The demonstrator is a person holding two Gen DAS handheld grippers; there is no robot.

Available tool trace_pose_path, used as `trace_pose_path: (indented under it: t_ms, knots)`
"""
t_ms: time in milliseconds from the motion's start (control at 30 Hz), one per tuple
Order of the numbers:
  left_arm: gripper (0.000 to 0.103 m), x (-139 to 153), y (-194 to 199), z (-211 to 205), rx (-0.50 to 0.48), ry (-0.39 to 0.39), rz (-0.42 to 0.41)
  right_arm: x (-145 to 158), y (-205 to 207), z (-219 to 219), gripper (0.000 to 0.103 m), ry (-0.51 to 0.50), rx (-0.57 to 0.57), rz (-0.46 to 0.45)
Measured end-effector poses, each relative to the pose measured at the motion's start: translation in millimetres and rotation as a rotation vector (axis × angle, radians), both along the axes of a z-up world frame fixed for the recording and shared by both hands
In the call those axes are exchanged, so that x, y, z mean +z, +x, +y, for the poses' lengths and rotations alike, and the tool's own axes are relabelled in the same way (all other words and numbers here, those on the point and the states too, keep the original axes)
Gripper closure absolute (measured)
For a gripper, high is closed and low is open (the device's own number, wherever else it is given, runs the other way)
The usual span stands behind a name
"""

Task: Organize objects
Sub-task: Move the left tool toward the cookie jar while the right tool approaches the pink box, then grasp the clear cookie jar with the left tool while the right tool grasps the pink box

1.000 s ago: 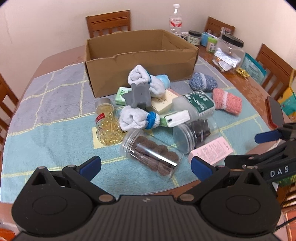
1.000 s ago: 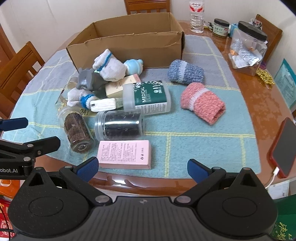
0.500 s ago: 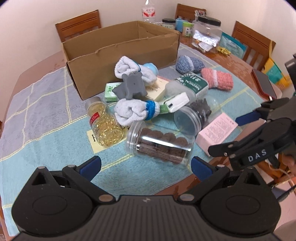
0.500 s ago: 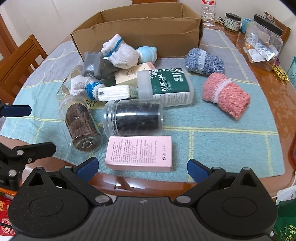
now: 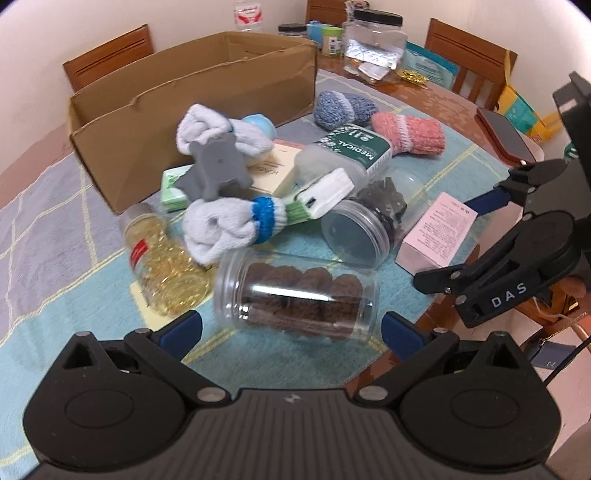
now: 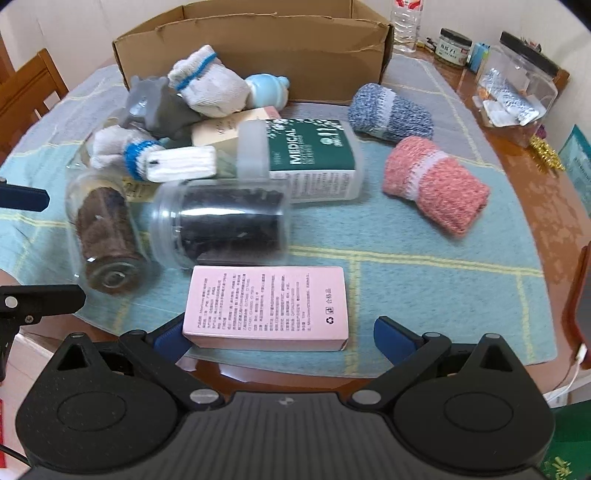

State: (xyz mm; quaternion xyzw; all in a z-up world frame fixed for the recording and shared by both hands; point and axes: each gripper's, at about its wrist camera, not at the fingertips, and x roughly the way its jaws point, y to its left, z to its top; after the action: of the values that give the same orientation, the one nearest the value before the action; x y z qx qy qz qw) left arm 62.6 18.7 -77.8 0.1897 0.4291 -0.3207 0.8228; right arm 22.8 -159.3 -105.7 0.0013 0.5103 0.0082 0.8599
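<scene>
A heap of objects lies on a blue cloth in front of an open cardboard box (image 5: 192, 92) (image 6: 258, 55). My left gripper (image 5: 291, 328) is open, just short of a clear jar of brown cookies (image 5: 299, 295) lying on its side. My right gripper (image 6: 282, 338) is open, with a pink box (image 6: 267, 304) lying between its fingers at the table's front edge. The right gripper also shows in the left wrist view (image 5: 491, 236). The heap holds a dark-filled jar (image 6: 225, 221), a green MEDICAL bottle (image 6: 306, 158), white socks (image 5: 229, 225), a grey toy (image 5: 216, 166) and a capsule bottle (image 5: 162, 258).
A blue sock roll (image 6: 391, 112) and a pink sock roll (image 6: 436, 184) lie to the right on the cloth. A red phone (image 5: 504, 134), a clear snack jar (image 6: 517, 92), small jars and a water bottle (image 6: 406, 22) stand on the wooden table. Chairs surround it.
Both grippers have moved forward and lower toward the heap. The left has closed in on the cookie jar; the right now has the pink box between its open fingers.
</scene>
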Motion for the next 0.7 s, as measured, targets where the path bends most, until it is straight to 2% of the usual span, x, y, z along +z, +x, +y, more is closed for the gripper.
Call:
trace_pose_path:
  t_ms: [400,700]
  knots:
    - [0.002,-12.2,8.9,-12.2,-0.060,-0.004,-0.055,-2.9,-1.9,-0.5,0.000,-0.018,-0.005,-0.030]
    - [0.011,-15.4,13.6,-8.6,-0.059,-0.037,-0.023,0.6,-3.7,2.6,0.001,-0.021,-0.021,-0.050]
